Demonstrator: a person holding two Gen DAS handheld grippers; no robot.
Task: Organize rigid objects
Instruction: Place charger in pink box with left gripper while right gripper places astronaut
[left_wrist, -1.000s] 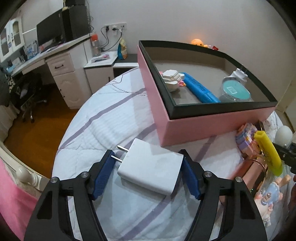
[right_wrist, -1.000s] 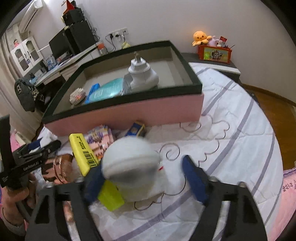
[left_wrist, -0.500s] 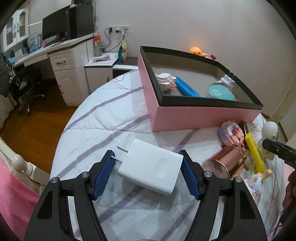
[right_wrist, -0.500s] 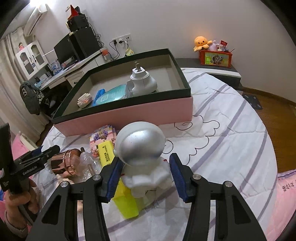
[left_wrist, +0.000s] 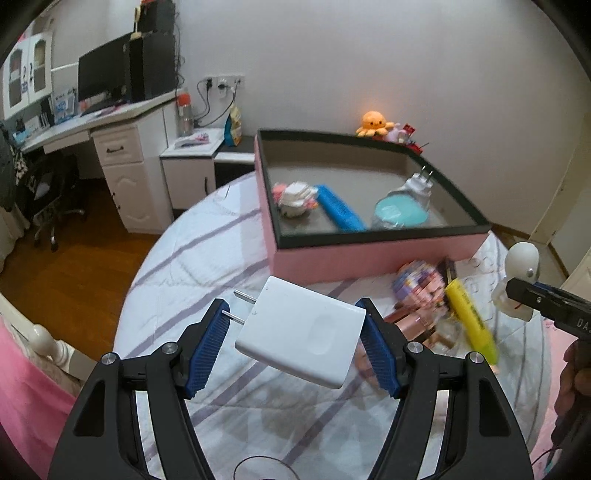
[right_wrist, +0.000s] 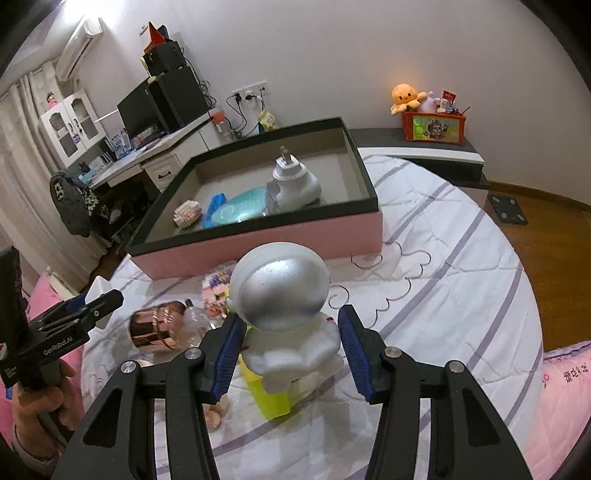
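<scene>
My left gripper is shut on a white plug charger and holds it above the bed, short of the pink box. My right gripper is shut on a white astronaut figure with a silver visor, held above the bed; it also shows in the left wrist view. The pink box with a black rim holds a white adapter, a teal round case, a blue bar and a small block toy.
On the quilt in front of the box lie a yellow marker, a copper cup, a colourful block toy and a small doll, partly hidden. A desk and a nightstand stand beyond the round bed.
Both grippers have risen and pulled back from the box. The right gripper closed on the astronaut figure and lifted it off the yellow marker. The left still holds the charger.
</scene>
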